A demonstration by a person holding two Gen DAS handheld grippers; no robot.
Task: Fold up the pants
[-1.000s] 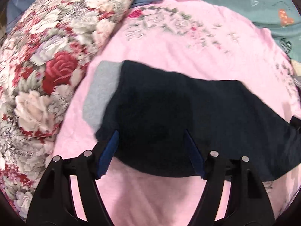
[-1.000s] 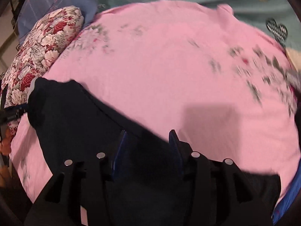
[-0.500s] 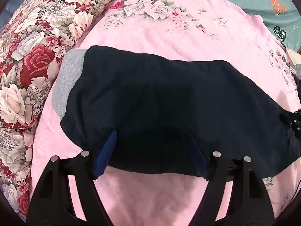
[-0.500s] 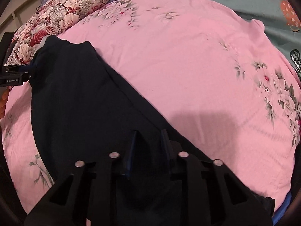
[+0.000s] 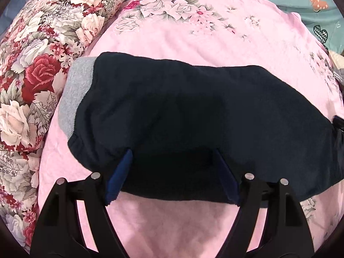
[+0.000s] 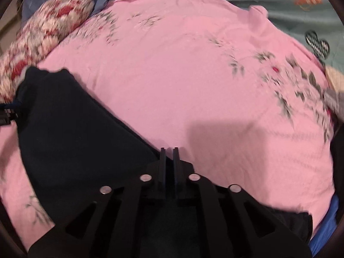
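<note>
Dark navy pants (image 5: 193, 111) with a grey waistband (image 5: 75, 94) lie across the pink bedspread (image 5: 193, 43). My left gripper (image 5: 172, 165) is open, its blue-padded fingers (image 5: 118, 176) straddling the near edge of the pants by the waistband end. In the right wrist view the pants (image 6: 71, 133) run from the far left down under my right gripper (image 6: 169, 152), whose fingers stand nearly together at the pants' upper edge. Whether cloth is pinched between them is hidden.
A red and white floral pillow (image 5: 38, 53) lies along the left of the bed, also in the right wrist view (image 6: 43, 43). A teal sheet with heart prints (image 5: 311, 4) lies beyond the bedspread. Something blue (image 6: 324, 225) shows at the lower right.
My right gripper's fingers have closed from apart to nearly together at the pants' edge. My left gripper stays open over the waistband end, with the pants settled flatter.
</note>
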